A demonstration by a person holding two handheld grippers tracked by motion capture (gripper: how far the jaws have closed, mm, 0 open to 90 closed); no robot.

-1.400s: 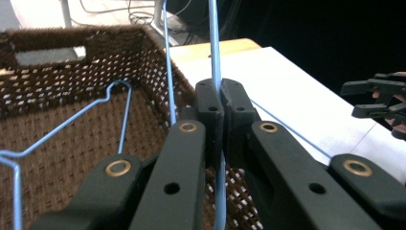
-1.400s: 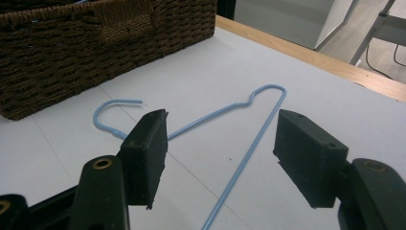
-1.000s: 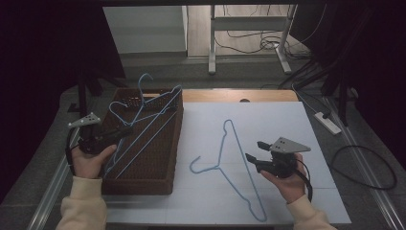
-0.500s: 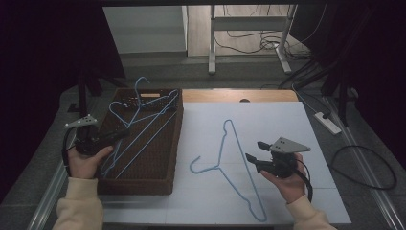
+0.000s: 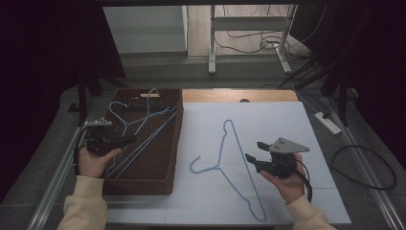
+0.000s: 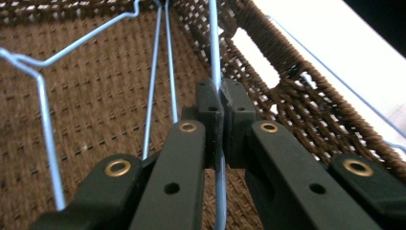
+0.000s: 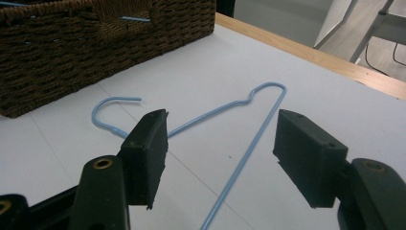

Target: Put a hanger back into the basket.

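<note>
Gripping a blue wire hanger (image 6: 216, 57) between closed pads, the left tool (image 5: 128, 139) has carried it lower than a second ago: then the hanger stood tilted up over the wicker basket (image 5: 173, 143), and now it lies nearly flat inside, its hook toward the far wall. The left gripper view shows the wire pinched tight between the jaws, with the woven floor just beneath and the wire of a second hanger (image 6: 153, 96) beside it, already in the basket. By my reading the placing is almost done, and what remains is to let go and draw the tool out without snagging the wires.

On the person's other side, the right tool (image 5: 254, 152) has kept its place, jaws standing apart and holding nothing. Just beyond it a third blue hanger (image 5: 225, 158) lies flat on the white surface (image 5: 287, 120), hook curling toward the basket, one long wire running between the open pads in the right gripper view (image 7: 249, 153). That one looks next in line.
</note>
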